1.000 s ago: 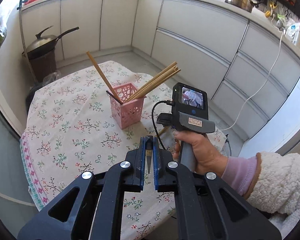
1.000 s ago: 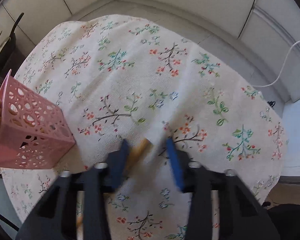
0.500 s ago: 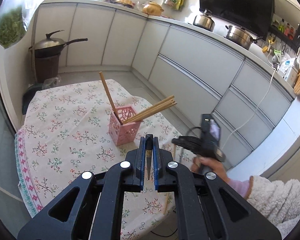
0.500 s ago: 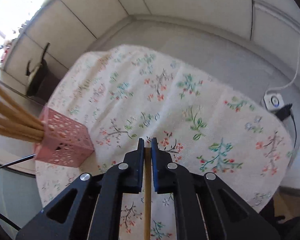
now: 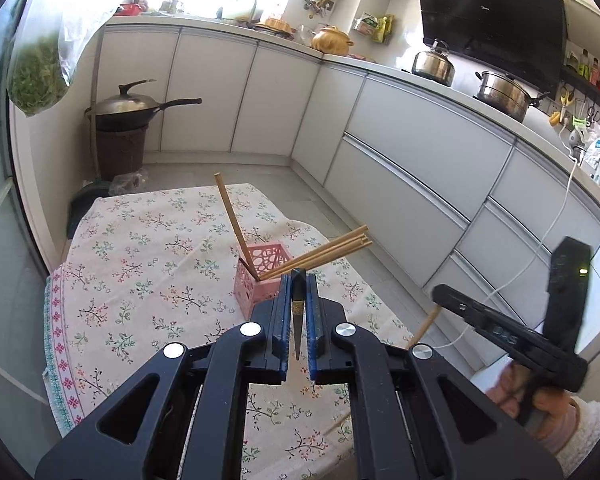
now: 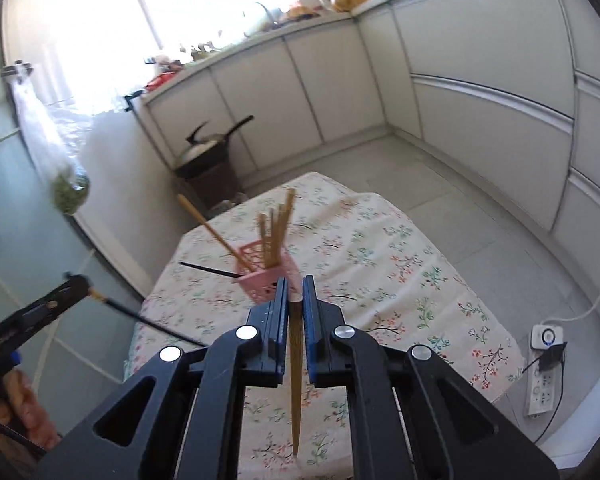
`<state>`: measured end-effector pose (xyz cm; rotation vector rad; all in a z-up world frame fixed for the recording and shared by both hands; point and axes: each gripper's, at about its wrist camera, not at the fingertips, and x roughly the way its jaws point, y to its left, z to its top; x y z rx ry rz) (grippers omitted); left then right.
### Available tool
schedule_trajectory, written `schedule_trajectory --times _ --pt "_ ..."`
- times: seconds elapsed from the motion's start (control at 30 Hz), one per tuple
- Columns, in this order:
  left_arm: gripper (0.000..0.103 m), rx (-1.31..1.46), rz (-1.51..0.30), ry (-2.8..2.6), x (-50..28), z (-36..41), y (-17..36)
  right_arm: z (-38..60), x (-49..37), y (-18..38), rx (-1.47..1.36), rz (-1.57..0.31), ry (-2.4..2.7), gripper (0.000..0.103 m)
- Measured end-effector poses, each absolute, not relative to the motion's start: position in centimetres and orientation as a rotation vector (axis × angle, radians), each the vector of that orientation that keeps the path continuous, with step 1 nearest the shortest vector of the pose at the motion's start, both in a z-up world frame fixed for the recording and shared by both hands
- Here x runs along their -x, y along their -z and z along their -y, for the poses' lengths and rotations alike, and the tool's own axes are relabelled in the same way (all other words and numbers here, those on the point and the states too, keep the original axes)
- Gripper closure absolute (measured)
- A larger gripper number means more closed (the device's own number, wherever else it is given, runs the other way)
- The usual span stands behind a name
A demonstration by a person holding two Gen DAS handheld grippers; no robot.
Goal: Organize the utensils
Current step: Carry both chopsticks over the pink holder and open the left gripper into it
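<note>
A pink perforated holder (image 5: 260,276) (image 6: 268,276) stands on the floral-cloth table (image 5: 140,280) (image 6: 379,264) with several wooden chopsticks (image 5: 319,254) leaning in it and one dark chopstick (image 6: 208,269) poking out. My left gripper (image 5: 298,284) is shut on a black chopstick (image 5: 296,316), held above the table near the holder. My right gripper (image 6: 296,286) is shut on a wooden chopstick (image 6: 295,376), raised above the table in front of the holder. The right gripper also shows in the left wrist view (image 5: 451,294), the left gripper in the right wrist view (image 6: 78,282).
White kitchen cabinets (image 5: 399,132) wrap the back and right. A lidded wok on a brown bin (image 5: 120,120) stands past the table's far left. A bag of greens (image 5: 36,76) hangs at the left. A power strip (image 6: 543,376) lies on the floor at right.
My right gripper closed on the wooden chopstick on the cloth and lifted it. Both grippers rose and tilted up, away from the table. The left stayed shut on the black chopstick.
</note>
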<state>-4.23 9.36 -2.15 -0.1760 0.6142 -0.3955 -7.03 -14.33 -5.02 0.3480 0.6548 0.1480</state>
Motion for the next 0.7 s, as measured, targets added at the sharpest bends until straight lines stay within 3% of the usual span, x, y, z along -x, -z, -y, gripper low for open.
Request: schedule_trajectory --times 0.7 --pt "0.097 0.199 -0.429 0.268 -2.0 -8.2 -5.1 15.4 5.0 -9.9 -0.457 -0.438 -0.249 0.096"
